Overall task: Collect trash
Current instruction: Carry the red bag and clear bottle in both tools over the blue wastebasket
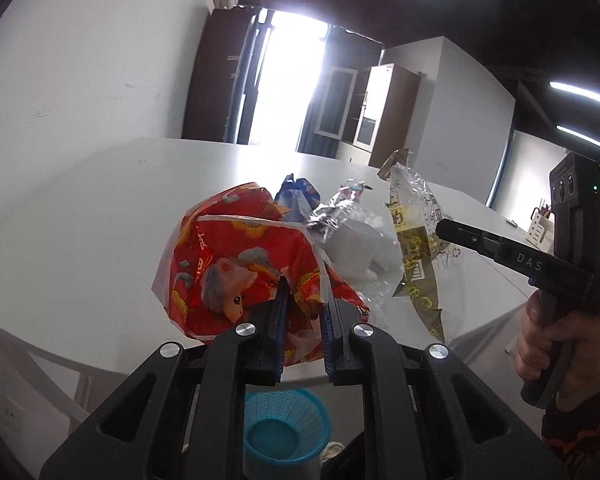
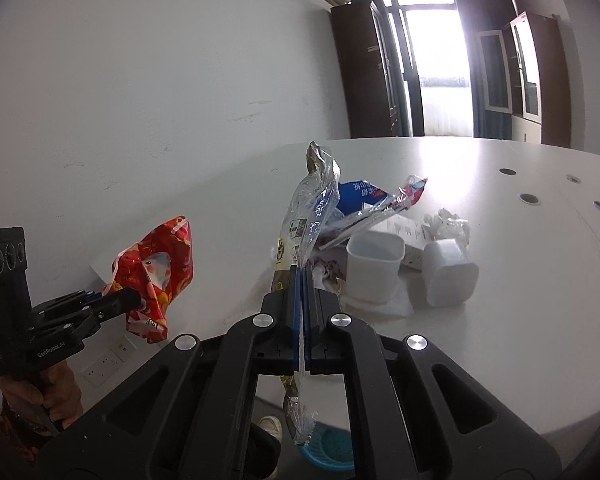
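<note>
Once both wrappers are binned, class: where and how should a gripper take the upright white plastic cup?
Grip the upright white plastic cup by its near rim wall, coming from above: one finger inside the open mouth, one outside. It stands upright, and a tipped white cup crowds its right side.

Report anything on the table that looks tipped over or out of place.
One white plastic cup lies tipped on its side beside an upright white cup; crumpled tissue and wrappers litter the table.
</note>
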Demonstrator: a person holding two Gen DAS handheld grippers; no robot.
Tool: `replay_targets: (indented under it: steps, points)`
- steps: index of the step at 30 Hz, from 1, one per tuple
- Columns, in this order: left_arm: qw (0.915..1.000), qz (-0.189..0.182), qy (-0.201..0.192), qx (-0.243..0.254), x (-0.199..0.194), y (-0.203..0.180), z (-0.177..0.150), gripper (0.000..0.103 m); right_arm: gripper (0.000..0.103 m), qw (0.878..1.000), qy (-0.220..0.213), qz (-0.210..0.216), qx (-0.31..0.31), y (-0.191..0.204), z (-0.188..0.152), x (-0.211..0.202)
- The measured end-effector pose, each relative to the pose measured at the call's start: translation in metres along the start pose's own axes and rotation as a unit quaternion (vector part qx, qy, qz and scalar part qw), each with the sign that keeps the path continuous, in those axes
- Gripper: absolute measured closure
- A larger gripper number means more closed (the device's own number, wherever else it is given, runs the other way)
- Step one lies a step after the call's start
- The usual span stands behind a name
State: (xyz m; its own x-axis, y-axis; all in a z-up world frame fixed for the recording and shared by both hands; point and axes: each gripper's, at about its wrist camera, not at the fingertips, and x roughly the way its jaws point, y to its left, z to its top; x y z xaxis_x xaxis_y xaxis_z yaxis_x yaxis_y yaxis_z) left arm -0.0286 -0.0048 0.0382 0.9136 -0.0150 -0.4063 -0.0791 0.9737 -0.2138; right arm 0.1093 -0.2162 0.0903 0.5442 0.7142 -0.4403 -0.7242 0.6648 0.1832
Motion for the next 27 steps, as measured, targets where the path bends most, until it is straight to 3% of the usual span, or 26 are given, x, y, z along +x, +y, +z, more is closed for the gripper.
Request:
replay_targets:
  steps: [5,9,14,21,27]
  points:
    - [0.9993,-0.010,0.035,0.008,-0.020,-0.007,-0.035,0.089,0.102,1.000,0.019,-0.002,0.005,0.006,-0.045,-0.021]
    - [0.9961,-0.051,0.072,-0.001,-0.033,-0.012,-0.058,0.089,0.102,0.998,0.058,-0.010,-0.029,0.013,-0.077,-0.029]
    - [0.9933,-0.056,0.098,0.026,-0.037,-0.022,-0.083,0.089,0.102,0.996,0.083,0.006,-0.019,0.024,-0.111,-0.039]
    - [0.9882,-0.043,0.147,0.005,-0.016,-0.004,-0.125,0.089,0.102,0.989,0.142,0.023,-0.017,0.034,-0.156,-0.009]
    - [0.9843,-0.034,0.173,-0.009,0.014,0.010,-0.142,0.090,0.102,0.984,0.178,0.027,-0.013,0.028,-0.179,0.026]
